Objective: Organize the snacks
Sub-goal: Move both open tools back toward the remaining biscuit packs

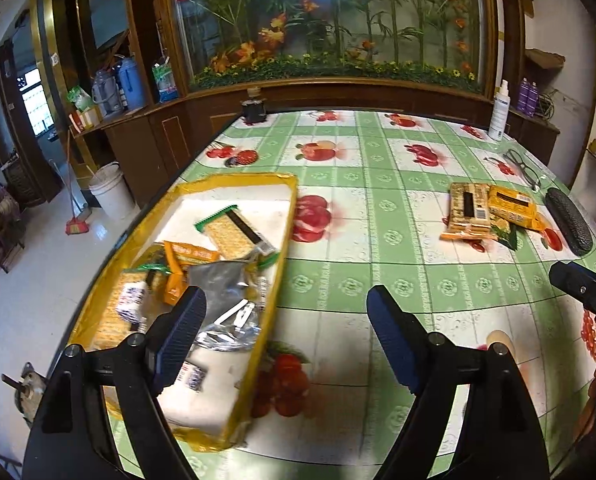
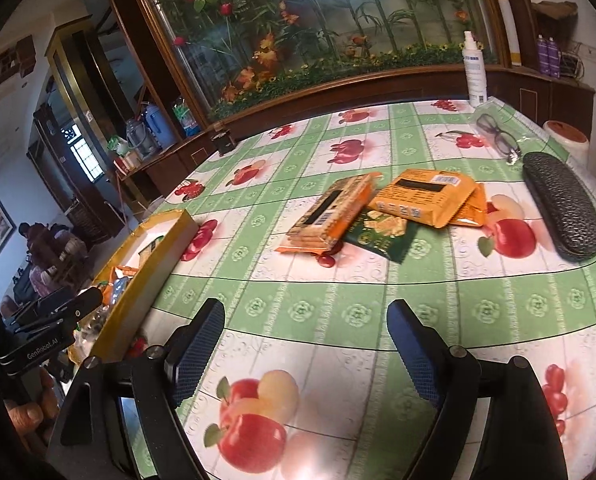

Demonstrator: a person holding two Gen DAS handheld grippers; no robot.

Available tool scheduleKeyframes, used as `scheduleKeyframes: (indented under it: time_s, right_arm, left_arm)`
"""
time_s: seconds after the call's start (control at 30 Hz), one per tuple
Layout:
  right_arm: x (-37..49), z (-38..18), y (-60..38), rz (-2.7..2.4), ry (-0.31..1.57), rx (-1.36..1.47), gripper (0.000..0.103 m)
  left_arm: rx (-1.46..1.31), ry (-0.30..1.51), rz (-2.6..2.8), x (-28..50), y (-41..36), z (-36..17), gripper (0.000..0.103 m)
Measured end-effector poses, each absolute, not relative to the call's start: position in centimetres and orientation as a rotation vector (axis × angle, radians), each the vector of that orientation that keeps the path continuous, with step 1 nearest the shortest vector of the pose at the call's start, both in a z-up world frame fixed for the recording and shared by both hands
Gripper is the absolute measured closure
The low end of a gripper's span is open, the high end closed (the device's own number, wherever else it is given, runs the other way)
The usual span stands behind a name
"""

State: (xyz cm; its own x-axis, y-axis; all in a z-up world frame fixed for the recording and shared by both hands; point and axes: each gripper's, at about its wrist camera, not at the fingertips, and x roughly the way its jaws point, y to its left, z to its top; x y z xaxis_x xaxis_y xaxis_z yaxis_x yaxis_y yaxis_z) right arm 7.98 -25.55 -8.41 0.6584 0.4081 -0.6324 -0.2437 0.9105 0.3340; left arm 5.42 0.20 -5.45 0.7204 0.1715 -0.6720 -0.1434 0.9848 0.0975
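Fruit-print green tablecloth (image 2: 338, 312) fills both views, with the yellow tray (image 1: 285, 216) at its left edge already holding several cracker packs and a silver pouch; three snack packs (image 2: 382, 208) lie in a loose overlapping heap mid-table, well apart from the tray. Both my left gripper (image 1: 285, 332) and right gripper (image 2: 306, 344) stand wide open and empty, so I judge the right should come down on the top orange pack (image 2: 426, 196) alone, clear of the glasses case (image 2: 562, 208) beside it and the glasses (image 2: 498, 132) beyond
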Motion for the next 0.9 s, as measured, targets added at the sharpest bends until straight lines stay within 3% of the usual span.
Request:
scheduleKeyframes:
  time_s: [0.9]
  right_arm:
    - [9.7, -9.8, -32.3, 0.255, 0.8, 0.275, 0.017]
  left_arm:
    - [0.065, 0.829, -0.041, 10.7, -9.4, -7.1, 0.02]
